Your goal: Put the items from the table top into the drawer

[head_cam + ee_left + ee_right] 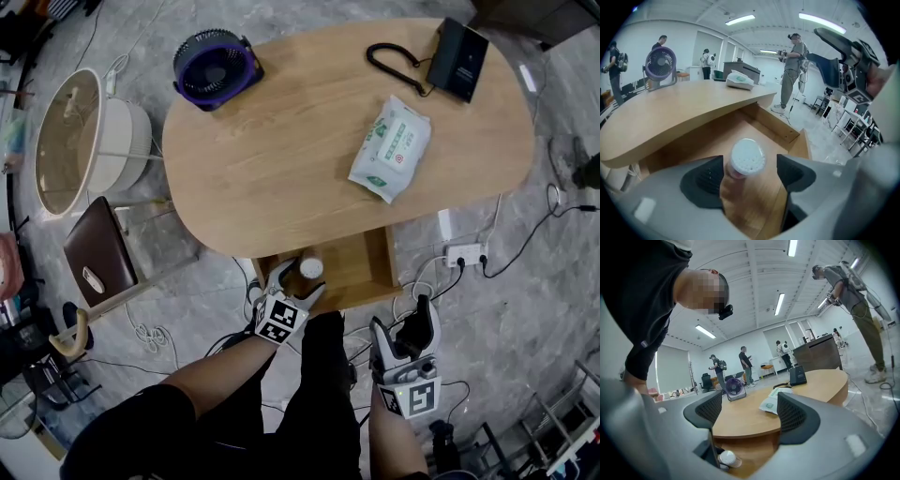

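Note:
A small brown bottle with a white cap (310, 268) stands upright in the open wooden drawer (361, 272) under the table's near edge. My left gripper (298, 281) reaches into the drawer around it. In the left gripper view the bottle (747, 158) sits between the spread jaws, close to the left pad (707, 180), with a gap to the right pad. My right gripper (420, 323) hangs open and empty beside the drawer's right front corner. On the table lie a white-green wipes pack (391, 146), a purple fan (216, 67) and a black phone (457, 58).
The oval wooden table (281, 159) fills the middle. A white round bin (89, 141) and a brown stool (98, 253) stand left of it. A power strip (466, 253) and cables lie on the floor at right. Several people stand in the room behind.

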`<state>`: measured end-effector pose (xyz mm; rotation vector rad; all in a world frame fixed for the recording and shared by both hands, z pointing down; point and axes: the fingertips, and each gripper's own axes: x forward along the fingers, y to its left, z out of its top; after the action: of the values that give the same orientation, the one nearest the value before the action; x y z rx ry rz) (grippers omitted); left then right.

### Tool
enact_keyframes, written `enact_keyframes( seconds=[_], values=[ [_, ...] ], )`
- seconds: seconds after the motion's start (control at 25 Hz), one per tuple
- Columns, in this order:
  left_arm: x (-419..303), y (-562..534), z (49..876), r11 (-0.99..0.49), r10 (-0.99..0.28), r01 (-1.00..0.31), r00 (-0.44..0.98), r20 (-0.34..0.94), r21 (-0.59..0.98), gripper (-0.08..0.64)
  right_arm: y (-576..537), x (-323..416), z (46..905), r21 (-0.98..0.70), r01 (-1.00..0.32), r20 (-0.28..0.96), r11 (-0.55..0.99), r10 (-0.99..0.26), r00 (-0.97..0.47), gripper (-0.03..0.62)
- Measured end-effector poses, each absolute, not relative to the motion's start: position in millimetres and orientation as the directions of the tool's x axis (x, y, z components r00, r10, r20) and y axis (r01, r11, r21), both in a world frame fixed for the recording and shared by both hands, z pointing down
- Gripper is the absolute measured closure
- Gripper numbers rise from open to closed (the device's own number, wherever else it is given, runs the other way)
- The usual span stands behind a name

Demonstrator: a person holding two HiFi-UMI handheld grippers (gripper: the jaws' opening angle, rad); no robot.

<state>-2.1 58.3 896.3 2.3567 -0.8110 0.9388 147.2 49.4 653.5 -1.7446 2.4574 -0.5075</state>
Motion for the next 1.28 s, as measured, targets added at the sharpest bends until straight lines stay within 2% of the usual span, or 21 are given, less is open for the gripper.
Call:
enact_keyframes(
  seconds=[0.48,0.92,1.28],
  values=[
    [-17,59,831,-0.705,-0.403,-0.673,0.639,0.655,0.223,0.218,37,127,630,-0.308,-0.9,0.116,0.307,-0.927,-0.356,0.212],
    [-51,-2,709,-0.69,-0.624,-0.718,0.655,0.426,0.093,0.225,-2,124,605,-0.268,-0.906,0.105,0.328,-0.925,-0.366,0.212],
    [-76,-68,616,-0.589,-0.769,-0.808,0.572,0.286,0.031,0.235,-46,132,576,-0.247,-0.907,0.091,0.341,-0.924,-0.372,0.209]
  ],
)
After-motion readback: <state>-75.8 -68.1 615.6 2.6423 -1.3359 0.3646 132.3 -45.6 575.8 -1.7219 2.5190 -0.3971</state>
